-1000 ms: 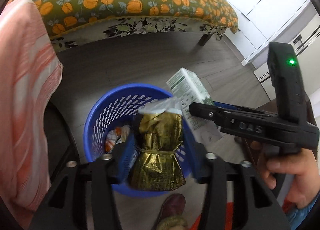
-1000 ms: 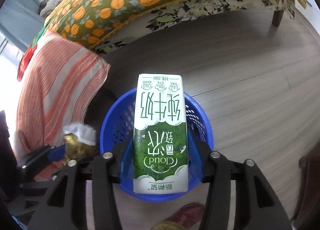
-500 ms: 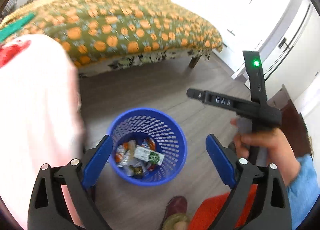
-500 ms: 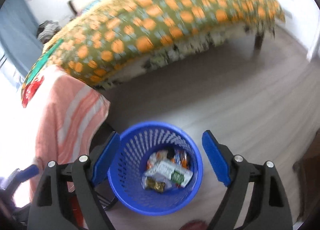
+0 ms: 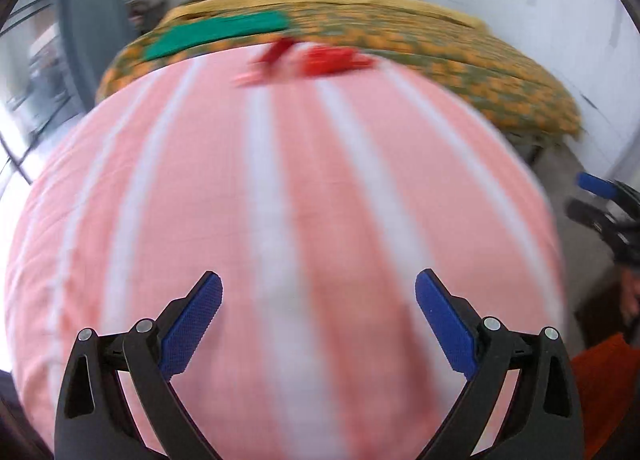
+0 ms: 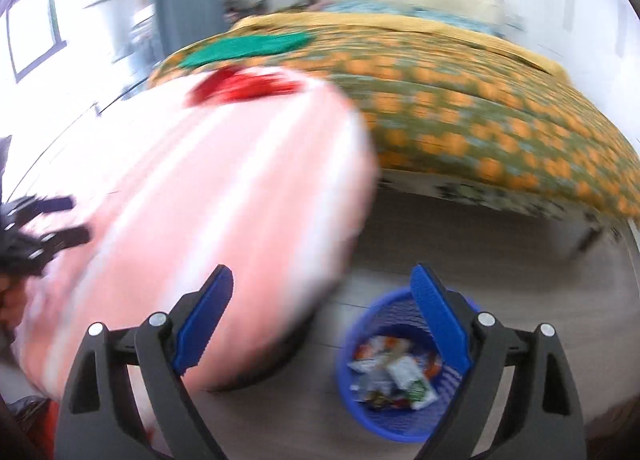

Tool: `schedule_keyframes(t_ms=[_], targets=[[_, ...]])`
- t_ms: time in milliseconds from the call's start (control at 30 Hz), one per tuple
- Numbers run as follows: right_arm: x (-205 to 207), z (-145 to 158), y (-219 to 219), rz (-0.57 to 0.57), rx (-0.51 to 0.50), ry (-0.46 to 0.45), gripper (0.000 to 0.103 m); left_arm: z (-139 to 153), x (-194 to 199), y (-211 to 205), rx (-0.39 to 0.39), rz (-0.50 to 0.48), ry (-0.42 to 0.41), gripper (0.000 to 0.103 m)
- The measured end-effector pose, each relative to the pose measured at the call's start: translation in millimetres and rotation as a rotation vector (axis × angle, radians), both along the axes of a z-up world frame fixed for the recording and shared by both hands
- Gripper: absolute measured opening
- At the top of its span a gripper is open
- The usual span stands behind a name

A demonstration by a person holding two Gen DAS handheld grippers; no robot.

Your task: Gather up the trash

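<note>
Both frames smeared by motion blur. Left hand-held gripper (image 5: pixel 318 302) spread wide, jaws just been opening, nothing between the blue pads (image 5: pixel 192 324), poised above a pink-and-white striped cloth (image 5: pixel 280 200) that fills most of the left wrist view; covers a rounded surface, what lies beneath hidden. Red item (image 5: pixel 328 60) lying at the far edge of that cloth, too blurred to name. Beyond it a bed with an orange-patterned cover (image 5: pixel 460 60) and a green patch (image 5: pixel 216 34) on top. Right hand-held gripper (image 6: pixel 322 304) likewise spread, jaws just been opening, empty, pointing down at the wooden floor (image 6: pixel 460 236). Blue basket (image 6: pixel 360 400) standing on the floor beside the striped cloth, partly behind the right pad, with a heap of trash wrappers (image 6: pixel 392 376) inside, among them a white and green carton. Bed's leg (image 6: pixel 584 236) resting on the floor well beyond the basket. Other gripper glimpsed at the edge of each view, dark and blurred
</note>
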State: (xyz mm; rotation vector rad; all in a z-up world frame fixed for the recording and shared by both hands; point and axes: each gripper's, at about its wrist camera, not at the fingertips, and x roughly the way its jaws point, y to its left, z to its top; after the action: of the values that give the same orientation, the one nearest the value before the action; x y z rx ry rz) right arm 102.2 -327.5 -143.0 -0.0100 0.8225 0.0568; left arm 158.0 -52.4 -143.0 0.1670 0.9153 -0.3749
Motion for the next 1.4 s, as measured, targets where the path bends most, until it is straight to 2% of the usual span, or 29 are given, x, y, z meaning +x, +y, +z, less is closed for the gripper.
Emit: schedule_keyframes(t_ms=[100, 200, 333, 433, 533, 600, 667, 867, 1033, 1100, 1200, 1267, 1333, 1367, 1400], targets=[[32, 2, 54, 0.069, -0.015, 0.028, 0.088, -1, 11, 33, -0.022, 0.064, 0.003, 0.096], [70, 0, 97, 0.106, -0.066, 0.037, 0.088, 1, 15, 57, -0.037, 0.074, 0.002, 0.096], [112, -18, 126, 0.107, -0.112, 0.078, 0.088, 2, 25, 70, 0.010, 0.040, -0.018, 0.097], [123, -31, 131, 0.090, -0.086, 0.080, 0.089, 2, 37, 76, 0.031, 0.010, -0.028, 0.097], [126, -34, 127, 0.064, -0.045, 0.102, 0.096, 2, 58, 71, 0.046, -0.024, -0.033, 0.097], [127, -36, 123, 0.060, -0.014, 0.112, 0.098, 2, 76, 67, 0.053, -0.054, -0.042, 0.097], [129, -36, 126, 0.061, -0.027, 0.113, 0.098, 1, 101, 64, 0.044, -0.060, -0.042, 0.097], [129, -36, 127, 0.059, -0.029, 0.113, 0.098, 2, 181, 50, -0.070, -0.035, -0.021, 0.097], [128, -36, 127, 0.059, -0.029, 0.113, 0.098, 3, 238, 10, -0.048, -0.103, -0.029, 0.097], [128, -36, 127, 0.059, -0.029, 0.113, 0.098, 4, 252, -10, -0.016, -0.153, -0.040, 0.097], [128, -36, 127, 0.058, -0.031, 0.113, 0.098, 4, 270, -29, 0.024, -0.165, -0.067, 0.096], [128, -36, 128, 0.058, -0.032, 0.113, 0.098, 2, 279, -35, 0.031, -0.164, -0.053, 0.086], [128, -36, 127, 0.058, -0.031, 0.113, 0.098, -4, 285, -42, 0.055, -0.172, -0.031, 0.063], [128, -36, 127, 0.058, -0.032, 0.113, 0.098, -5, 284, -42, 0.045, -0.175, -0.038, 0.058], [128, -37, 127, 0.058, -0.031, 0.113, 0.098, -4, 283, -42, 0.039, -0.177, -0.038, 0.038]])
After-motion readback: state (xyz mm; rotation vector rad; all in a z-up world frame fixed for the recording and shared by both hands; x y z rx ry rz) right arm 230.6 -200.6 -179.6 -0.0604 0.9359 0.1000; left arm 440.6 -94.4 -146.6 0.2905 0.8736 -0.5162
